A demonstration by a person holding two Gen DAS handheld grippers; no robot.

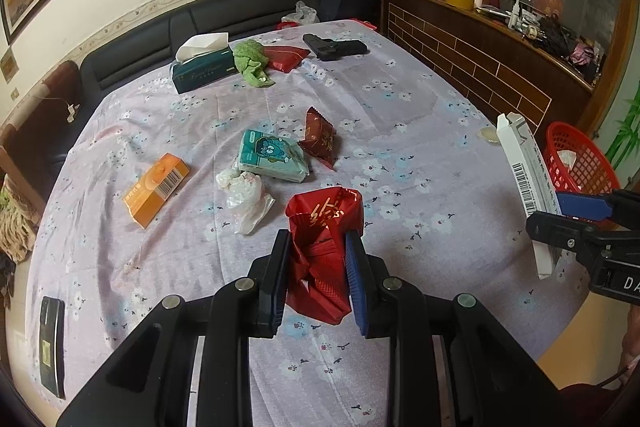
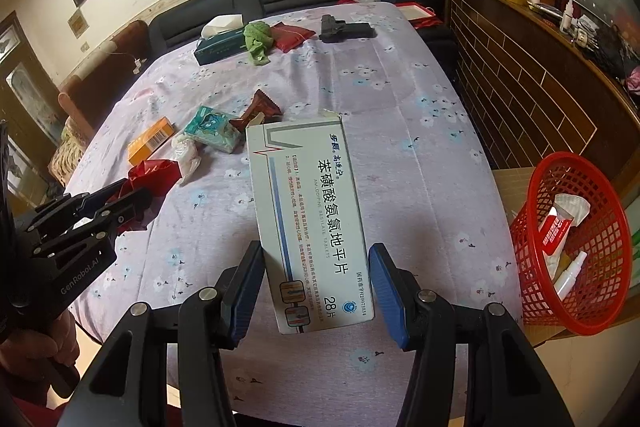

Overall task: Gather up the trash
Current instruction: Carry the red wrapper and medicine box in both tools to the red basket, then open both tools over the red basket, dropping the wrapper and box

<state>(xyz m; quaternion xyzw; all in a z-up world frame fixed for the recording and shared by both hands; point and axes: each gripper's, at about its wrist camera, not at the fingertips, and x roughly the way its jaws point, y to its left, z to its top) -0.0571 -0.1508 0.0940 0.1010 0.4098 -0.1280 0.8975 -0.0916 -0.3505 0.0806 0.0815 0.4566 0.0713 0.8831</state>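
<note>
The white box [image 2: 316, 223], printed "AMLODIPINE BESILATE TABLETS" and "28", sits between the right gripper [image 2: 316, 283]'s blue pads, its edges meeting them, over the floral tablecloth [image 2: 420, 147]. The left gripper [image 1: 318, 271], marked "GenRobot.AI", pinches a crumpled red wrapper [image 1: 324, 227] with gold script. A red basket [image 2: 576, 243] holding tubes stands right of the table.

The left gripper [image 1: 318, 267] has its fingers [image 1: 276, 279] closed on a crumpled red packet [image 1: 324, 239] above the flowered cloth of the desk [image 1: 400, 155]. Beyond it lie a plastic bag [image 1: 248, 199], a tissue pack [image 1: 272, 157], a dark red wrapper [image 1: 320, 139] and an orange box [image 1: 156, 189]. At the right edge the right gripper [image 1: 560, 213] clamps a white box [image 1: 528, 179] near a red basket [image 1: 580, 163]. A tissue box [image 1: 204, 65] sits at the far side.
</note>
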